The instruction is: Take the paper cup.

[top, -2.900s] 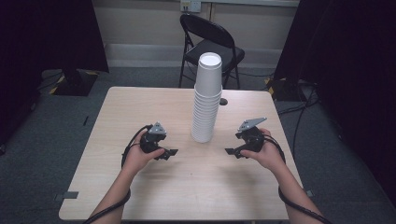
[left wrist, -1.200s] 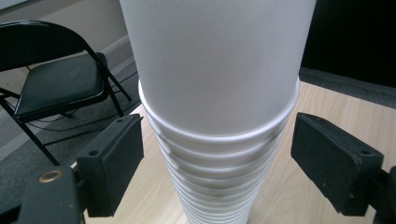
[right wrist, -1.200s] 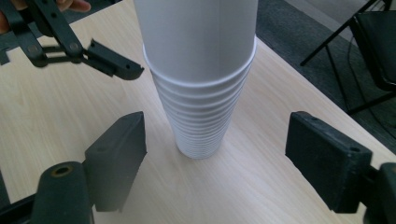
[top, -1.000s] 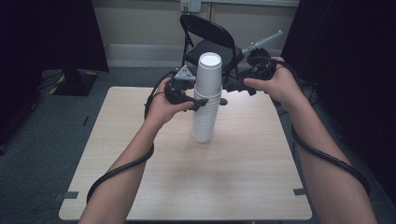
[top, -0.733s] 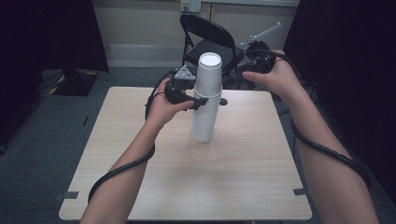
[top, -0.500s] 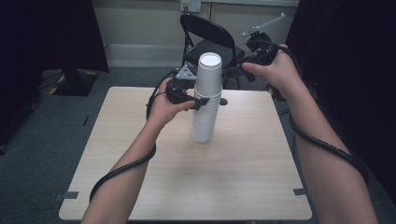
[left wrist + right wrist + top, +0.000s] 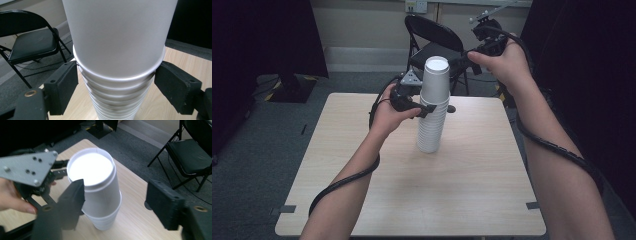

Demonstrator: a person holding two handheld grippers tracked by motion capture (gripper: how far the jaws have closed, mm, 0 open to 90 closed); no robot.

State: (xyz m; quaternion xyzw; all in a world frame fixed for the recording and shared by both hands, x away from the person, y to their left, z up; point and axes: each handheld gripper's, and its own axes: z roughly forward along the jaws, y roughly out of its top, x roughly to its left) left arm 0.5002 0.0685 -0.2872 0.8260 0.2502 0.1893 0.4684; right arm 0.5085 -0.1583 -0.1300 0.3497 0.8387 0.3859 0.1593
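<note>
A tall stack of upturned white cups stands at the middle of the wooden table. My left gripper straddles the stack just under the top cup. In the left gripper view its pads press on a cup rim from both sides. My right gripper hangs in the air behind and to the right of the stack's top, open. In the right gripper view it looks down on the top cup's base, which sits by its left jaw, untouched.
A black folding chair stands beyond the table's far edge, close under my right hand. Cables trail from both grippers along the forearms. Bare tabletop lies on all sides of the stack. Dark curtains flank the room.
Both grippers came up off the table to the stack. Over the last second the right gripper rose and drew back to the right; the left stayed on the stack.
</note>
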